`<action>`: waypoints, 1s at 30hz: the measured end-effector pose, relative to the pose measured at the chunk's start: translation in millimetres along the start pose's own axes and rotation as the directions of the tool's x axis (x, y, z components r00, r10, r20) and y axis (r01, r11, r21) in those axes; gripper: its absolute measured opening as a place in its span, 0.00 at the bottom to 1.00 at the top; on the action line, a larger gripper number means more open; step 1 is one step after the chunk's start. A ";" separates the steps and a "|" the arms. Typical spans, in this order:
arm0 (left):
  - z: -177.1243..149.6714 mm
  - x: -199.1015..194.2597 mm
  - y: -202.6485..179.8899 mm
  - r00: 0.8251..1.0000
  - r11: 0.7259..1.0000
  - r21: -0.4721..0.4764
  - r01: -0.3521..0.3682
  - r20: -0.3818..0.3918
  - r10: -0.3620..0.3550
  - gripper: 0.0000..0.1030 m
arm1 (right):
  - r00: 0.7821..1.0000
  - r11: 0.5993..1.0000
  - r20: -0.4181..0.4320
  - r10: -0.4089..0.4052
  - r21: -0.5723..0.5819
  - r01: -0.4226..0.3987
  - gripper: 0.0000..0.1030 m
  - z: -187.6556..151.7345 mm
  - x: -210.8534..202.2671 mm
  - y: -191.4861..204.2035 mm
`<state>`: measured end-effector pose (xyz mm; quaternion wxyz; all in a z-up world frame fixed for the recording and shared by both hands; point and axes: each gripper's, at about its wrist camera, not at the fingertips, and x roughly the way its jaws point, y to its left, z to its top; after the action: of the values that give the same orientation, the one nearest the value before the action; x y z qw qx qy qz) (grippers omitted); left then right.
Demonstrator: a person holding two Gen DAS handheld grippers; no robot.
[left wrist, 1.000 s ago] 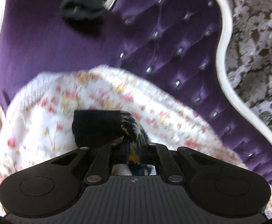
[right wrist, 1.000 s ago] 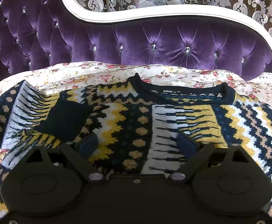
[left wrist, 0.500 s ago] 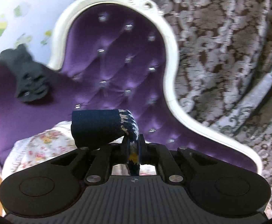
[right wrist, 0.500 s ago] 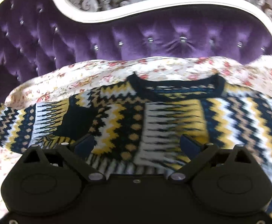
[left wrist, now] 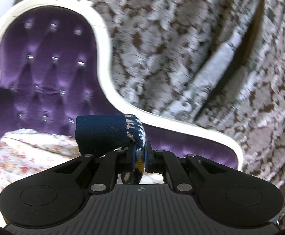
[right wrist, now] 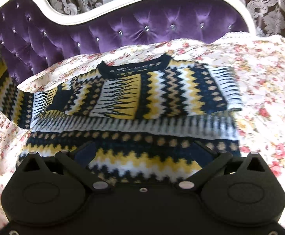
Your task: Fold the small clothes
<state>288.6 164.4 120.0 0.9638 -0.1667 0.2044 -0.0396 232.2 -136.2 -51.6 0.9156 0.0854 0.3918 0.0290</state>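
While the left gripper [left wrist: 139,157] pinched the navy sleeve cuff [left wrist: 105,133] between narrow jaws, the right gripper [right wrist: 142,152] hung with jaws wide over the patterned sweater [right wrist: 142,98], which lay spread on the floral cover [right wrist: 260,98] before the tufted purple sofa back [right wrist: 142,25] and damask curtain [left wrist: 201,39].

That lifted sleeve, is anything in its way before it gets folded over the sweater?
Nothing visible. The left gripper holds the sleeve up, and the sweater on the floral blanket has nothing on it.
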 end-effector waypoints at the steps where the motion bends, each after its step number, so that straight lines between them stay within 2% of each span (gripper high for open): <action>1: -3.1 3.8 -8.5 1.000 1.000 0.009 0.007 -0.005 -0.007 0.07 | 1.000 1.000 -0.003 -0.002 -0.005 0.002 1.00 0.1 -0.6 -1.4; 4: -15.2 22.0 -37.1 0.999 0.999 0.024 0.034 -0.020 -0.034 0.07 | 1.000 1.000 0.001 0.023 -0.017 -0.023 1.00 4.7 -6.0 -7.8; 8: -36.7 47.3 -73.4 0.996 0.996 0.052 0.078 -0.049 -0.075 0.07 | 0.999 0.999 0.040 0.037 0.037 -0.039 1.00 7.2 -16.2 -22.8; 17: -94.9 94.8 -142.9 0.970 0.976 0.053 0.209 -0.136 -0.201 0.07 | 0.999 0.990 0.044 0.022 0.138 -0.028 1.00 10.7 -15.9 -55.0; 28: -159.4 133.1 -188.8 0.939 0.958 0.084 0.275 -0.238 -0.249 0.08 | 0.999 0.980 0.035 0.014 0.196 -0.020 1.00 14.7 -18.2 -73.6; 30: -168.1 139.3 -193.5 0.927 0.951 0.102 0.292 -0.275 -0.255 0.08 | 1.000 0.980 0.027 0.012 0.199 -0.017 1.00 15.0 -17.0 -75.3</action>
<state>345.8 -89.1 -12.4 0.9232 -0.1183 0.2998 -0.2094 230.3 -214.2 -42.8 0.9072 0.1799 0.3803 -0.0048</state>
